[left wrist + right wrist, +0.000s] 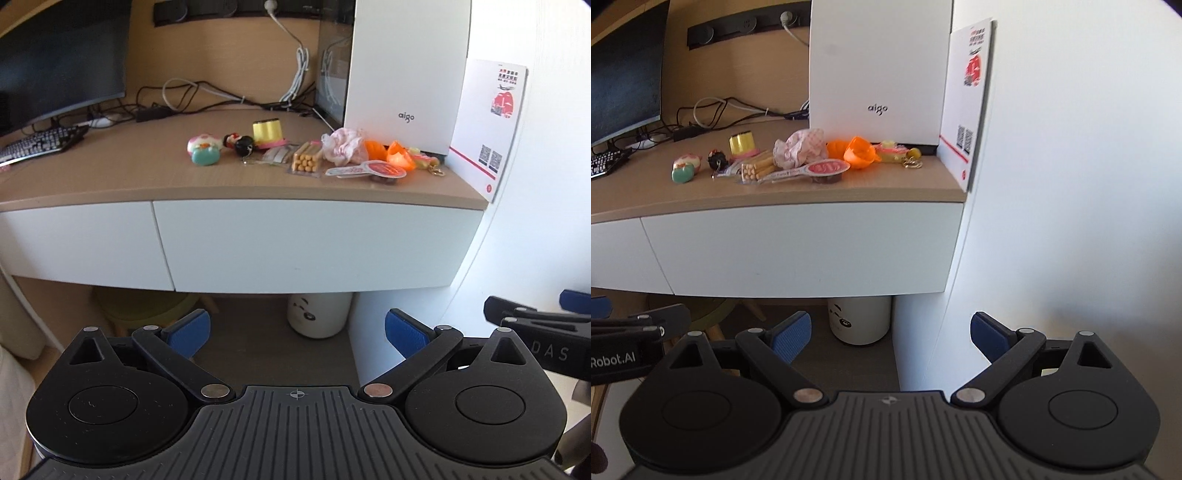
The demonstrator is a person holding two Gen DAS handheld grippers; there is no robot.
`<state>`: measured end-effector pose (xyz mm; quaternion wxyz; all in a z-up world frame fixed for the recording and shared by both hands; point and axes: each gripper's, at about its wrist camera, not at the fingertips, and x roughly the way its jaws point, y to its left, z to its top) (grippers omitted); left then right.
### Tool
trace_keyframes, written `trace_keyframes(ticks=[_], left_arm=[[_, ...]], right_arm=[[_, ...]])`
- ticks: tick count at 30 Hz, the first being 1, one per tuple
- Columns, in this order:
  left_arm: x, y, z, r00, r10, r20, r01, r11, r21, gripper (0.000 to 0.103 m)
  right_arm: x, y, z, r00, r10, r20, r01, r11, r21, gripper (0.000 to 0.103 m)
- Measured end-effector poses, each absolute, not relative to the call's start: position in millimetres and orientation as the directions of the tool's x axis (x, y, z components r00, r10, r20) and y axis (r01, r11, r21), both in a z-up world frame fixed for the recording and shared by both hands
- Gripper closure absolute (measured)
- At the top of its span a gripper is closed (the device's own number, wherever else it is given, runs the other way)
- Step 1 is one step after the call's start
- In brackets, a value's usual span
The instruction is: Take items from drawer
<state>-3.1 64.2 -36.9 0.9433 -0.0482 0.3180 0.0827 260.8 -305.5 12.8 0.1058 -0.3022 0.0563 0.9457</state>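
The white drawer [314, 243] [801, 251] under the wooden desk top stands shut. A row of small items lies on the desk above it: a pink and teal toy [203, 149] [685, 168], a small doll [240, 144], a yellow cup [266, 131] [741, 144], a pack of biscuit sticks [306, 160] [757, 170], a crumpled pink cloth [343, 146] [801, 147], an orange shell [399, 155] [860, 152] and a red-lidded jelly cup [384, 172] [827, 170]. My left gripper [297, 332] and right gripper [891, 334] both hang open and empty, well in front of and below the drawer.
A white aigo box [406, 74] [879, 70] and a printed card [487, 125] [967, 103] stand at the desk's right end against the white wall. A monitor [62, 55], keyboard [40, 142] and cables sit at left. A white bin [319, 314] [858, 319] stands under the desk.
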Motion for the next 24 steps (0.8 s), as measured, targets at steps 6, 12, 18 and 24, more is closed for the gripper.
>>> trace_keyframes(ticks=[6, 12, 18, 24], left_arm=[[-12.3, 59.7, -42.7, 0.769, 0.14, -0.623, -0.199, 0.98, -0.026, 0.0], [-19.9, 64.3, -44.1, 0.766, 0.164, -0.622, -0.225, 0.974, -0.02, 0.0], [-24.0, 68.4, -50.7, 0.758, 0.169, -0.629, -0.238, 0.971, -0.025, 0.0], [-25.7, 70.3, -52.0, 0.756, 0.169, -0.632, -0.239, 0.971, -0.026, 0.0]], right_arm=[[272.9, -308.6, 12.5, -0.799, 0.155, -0.582, -0.211, -0.977, 0.03, 0.009], [281.6, -309.9, 12.6, -0.799, 0.157, -0.58, -0.22, -0.975, 0.039, 0.009], [285.4, -311.8, 6.2, -0.791, 0.147, -0.593, -0.216, -0.975, 0.047, 0.009], [286.9, -314.6, 3.6, -0.79, 0.136, -0.598, -0.206, -0.977, 0.05, 0.009]])
